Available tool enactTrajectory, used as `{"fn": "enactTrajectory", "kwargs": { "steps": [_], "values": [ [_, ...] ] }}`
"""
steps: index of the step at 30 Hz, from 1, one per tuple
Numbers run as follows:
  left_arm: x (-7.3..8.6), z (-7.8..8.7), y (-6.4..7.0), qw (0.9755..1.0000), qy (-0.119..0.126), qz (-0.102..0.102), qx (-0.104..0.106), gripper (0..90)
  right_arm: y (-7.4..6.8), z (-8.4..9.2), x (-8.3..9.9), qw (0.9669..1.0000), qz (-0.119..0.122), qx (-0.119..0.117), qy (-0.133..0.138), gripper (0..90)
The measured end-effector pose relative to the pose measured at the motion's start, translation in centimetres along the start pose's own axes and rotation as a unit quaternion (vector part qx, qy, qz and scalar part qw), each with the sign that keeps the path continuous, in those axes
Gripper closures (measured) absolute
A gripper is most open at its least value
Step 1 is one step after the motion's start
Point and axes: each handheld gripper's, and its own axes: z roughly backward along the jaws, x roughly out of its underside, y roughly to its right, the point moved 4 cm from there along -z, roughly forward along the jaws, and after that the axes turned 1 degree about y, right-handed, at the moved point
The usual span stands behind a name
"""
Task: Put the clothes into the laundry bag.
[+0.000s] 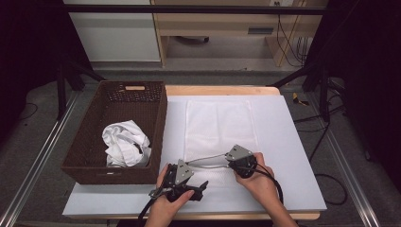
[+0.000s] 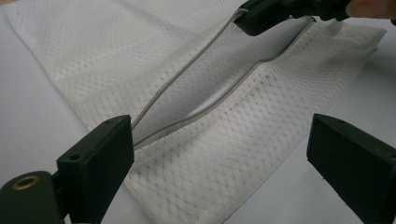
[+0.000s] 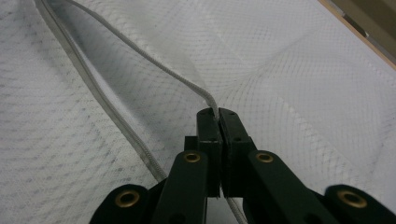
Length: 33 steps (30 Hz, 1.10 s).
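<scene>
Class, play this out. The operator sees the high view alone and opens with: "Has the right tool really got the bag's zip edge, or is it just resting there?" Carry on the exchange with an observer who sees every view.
Observer: It has it. In the right gripper view the right tool is shut on the upper zip edge of the mesh bag, pinched at the jaw tips.
Operator: And the left tool?
Observer: The left tool is open, with one jaw on each side of the bag's near end, and neither is pressing it.
Operator: Is the mouth open at all?
Observer: Yes. The left gripper view shows the upper edge lifted clear of the lower edge, with a gap between them.
</scene>
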Motion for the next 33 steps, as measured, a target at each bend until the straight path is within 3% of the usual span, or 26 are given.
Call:
{"fn": "enactTrajectory", "kwargs": {
  "steps": [18, 22, 33],
  "values": [
    [0.0, -0.1, 0.1, 1.0000, -0.002, -0.001, -0.004, 8.7, 0.5, 0.3, -0.5, 0.9997, -0.013, 0.009, 0.016, 88.9],
    [0.0, 0.0, 0.1, 1.0000, -0.005, -0.003, -0.006, 8.7, 0.7, 0.4, -0.7, 0.9994, -0.024, 0.011, 0.023, 88.9],
    [0.0, 0.3, 0.2, 0.9999, -0.002, -0.006, -0.011, 8.8, 0.9, 0.9, -1.2, 0.9995, -0.018, 0.016, 0.022, 88.9]
  ]
}}
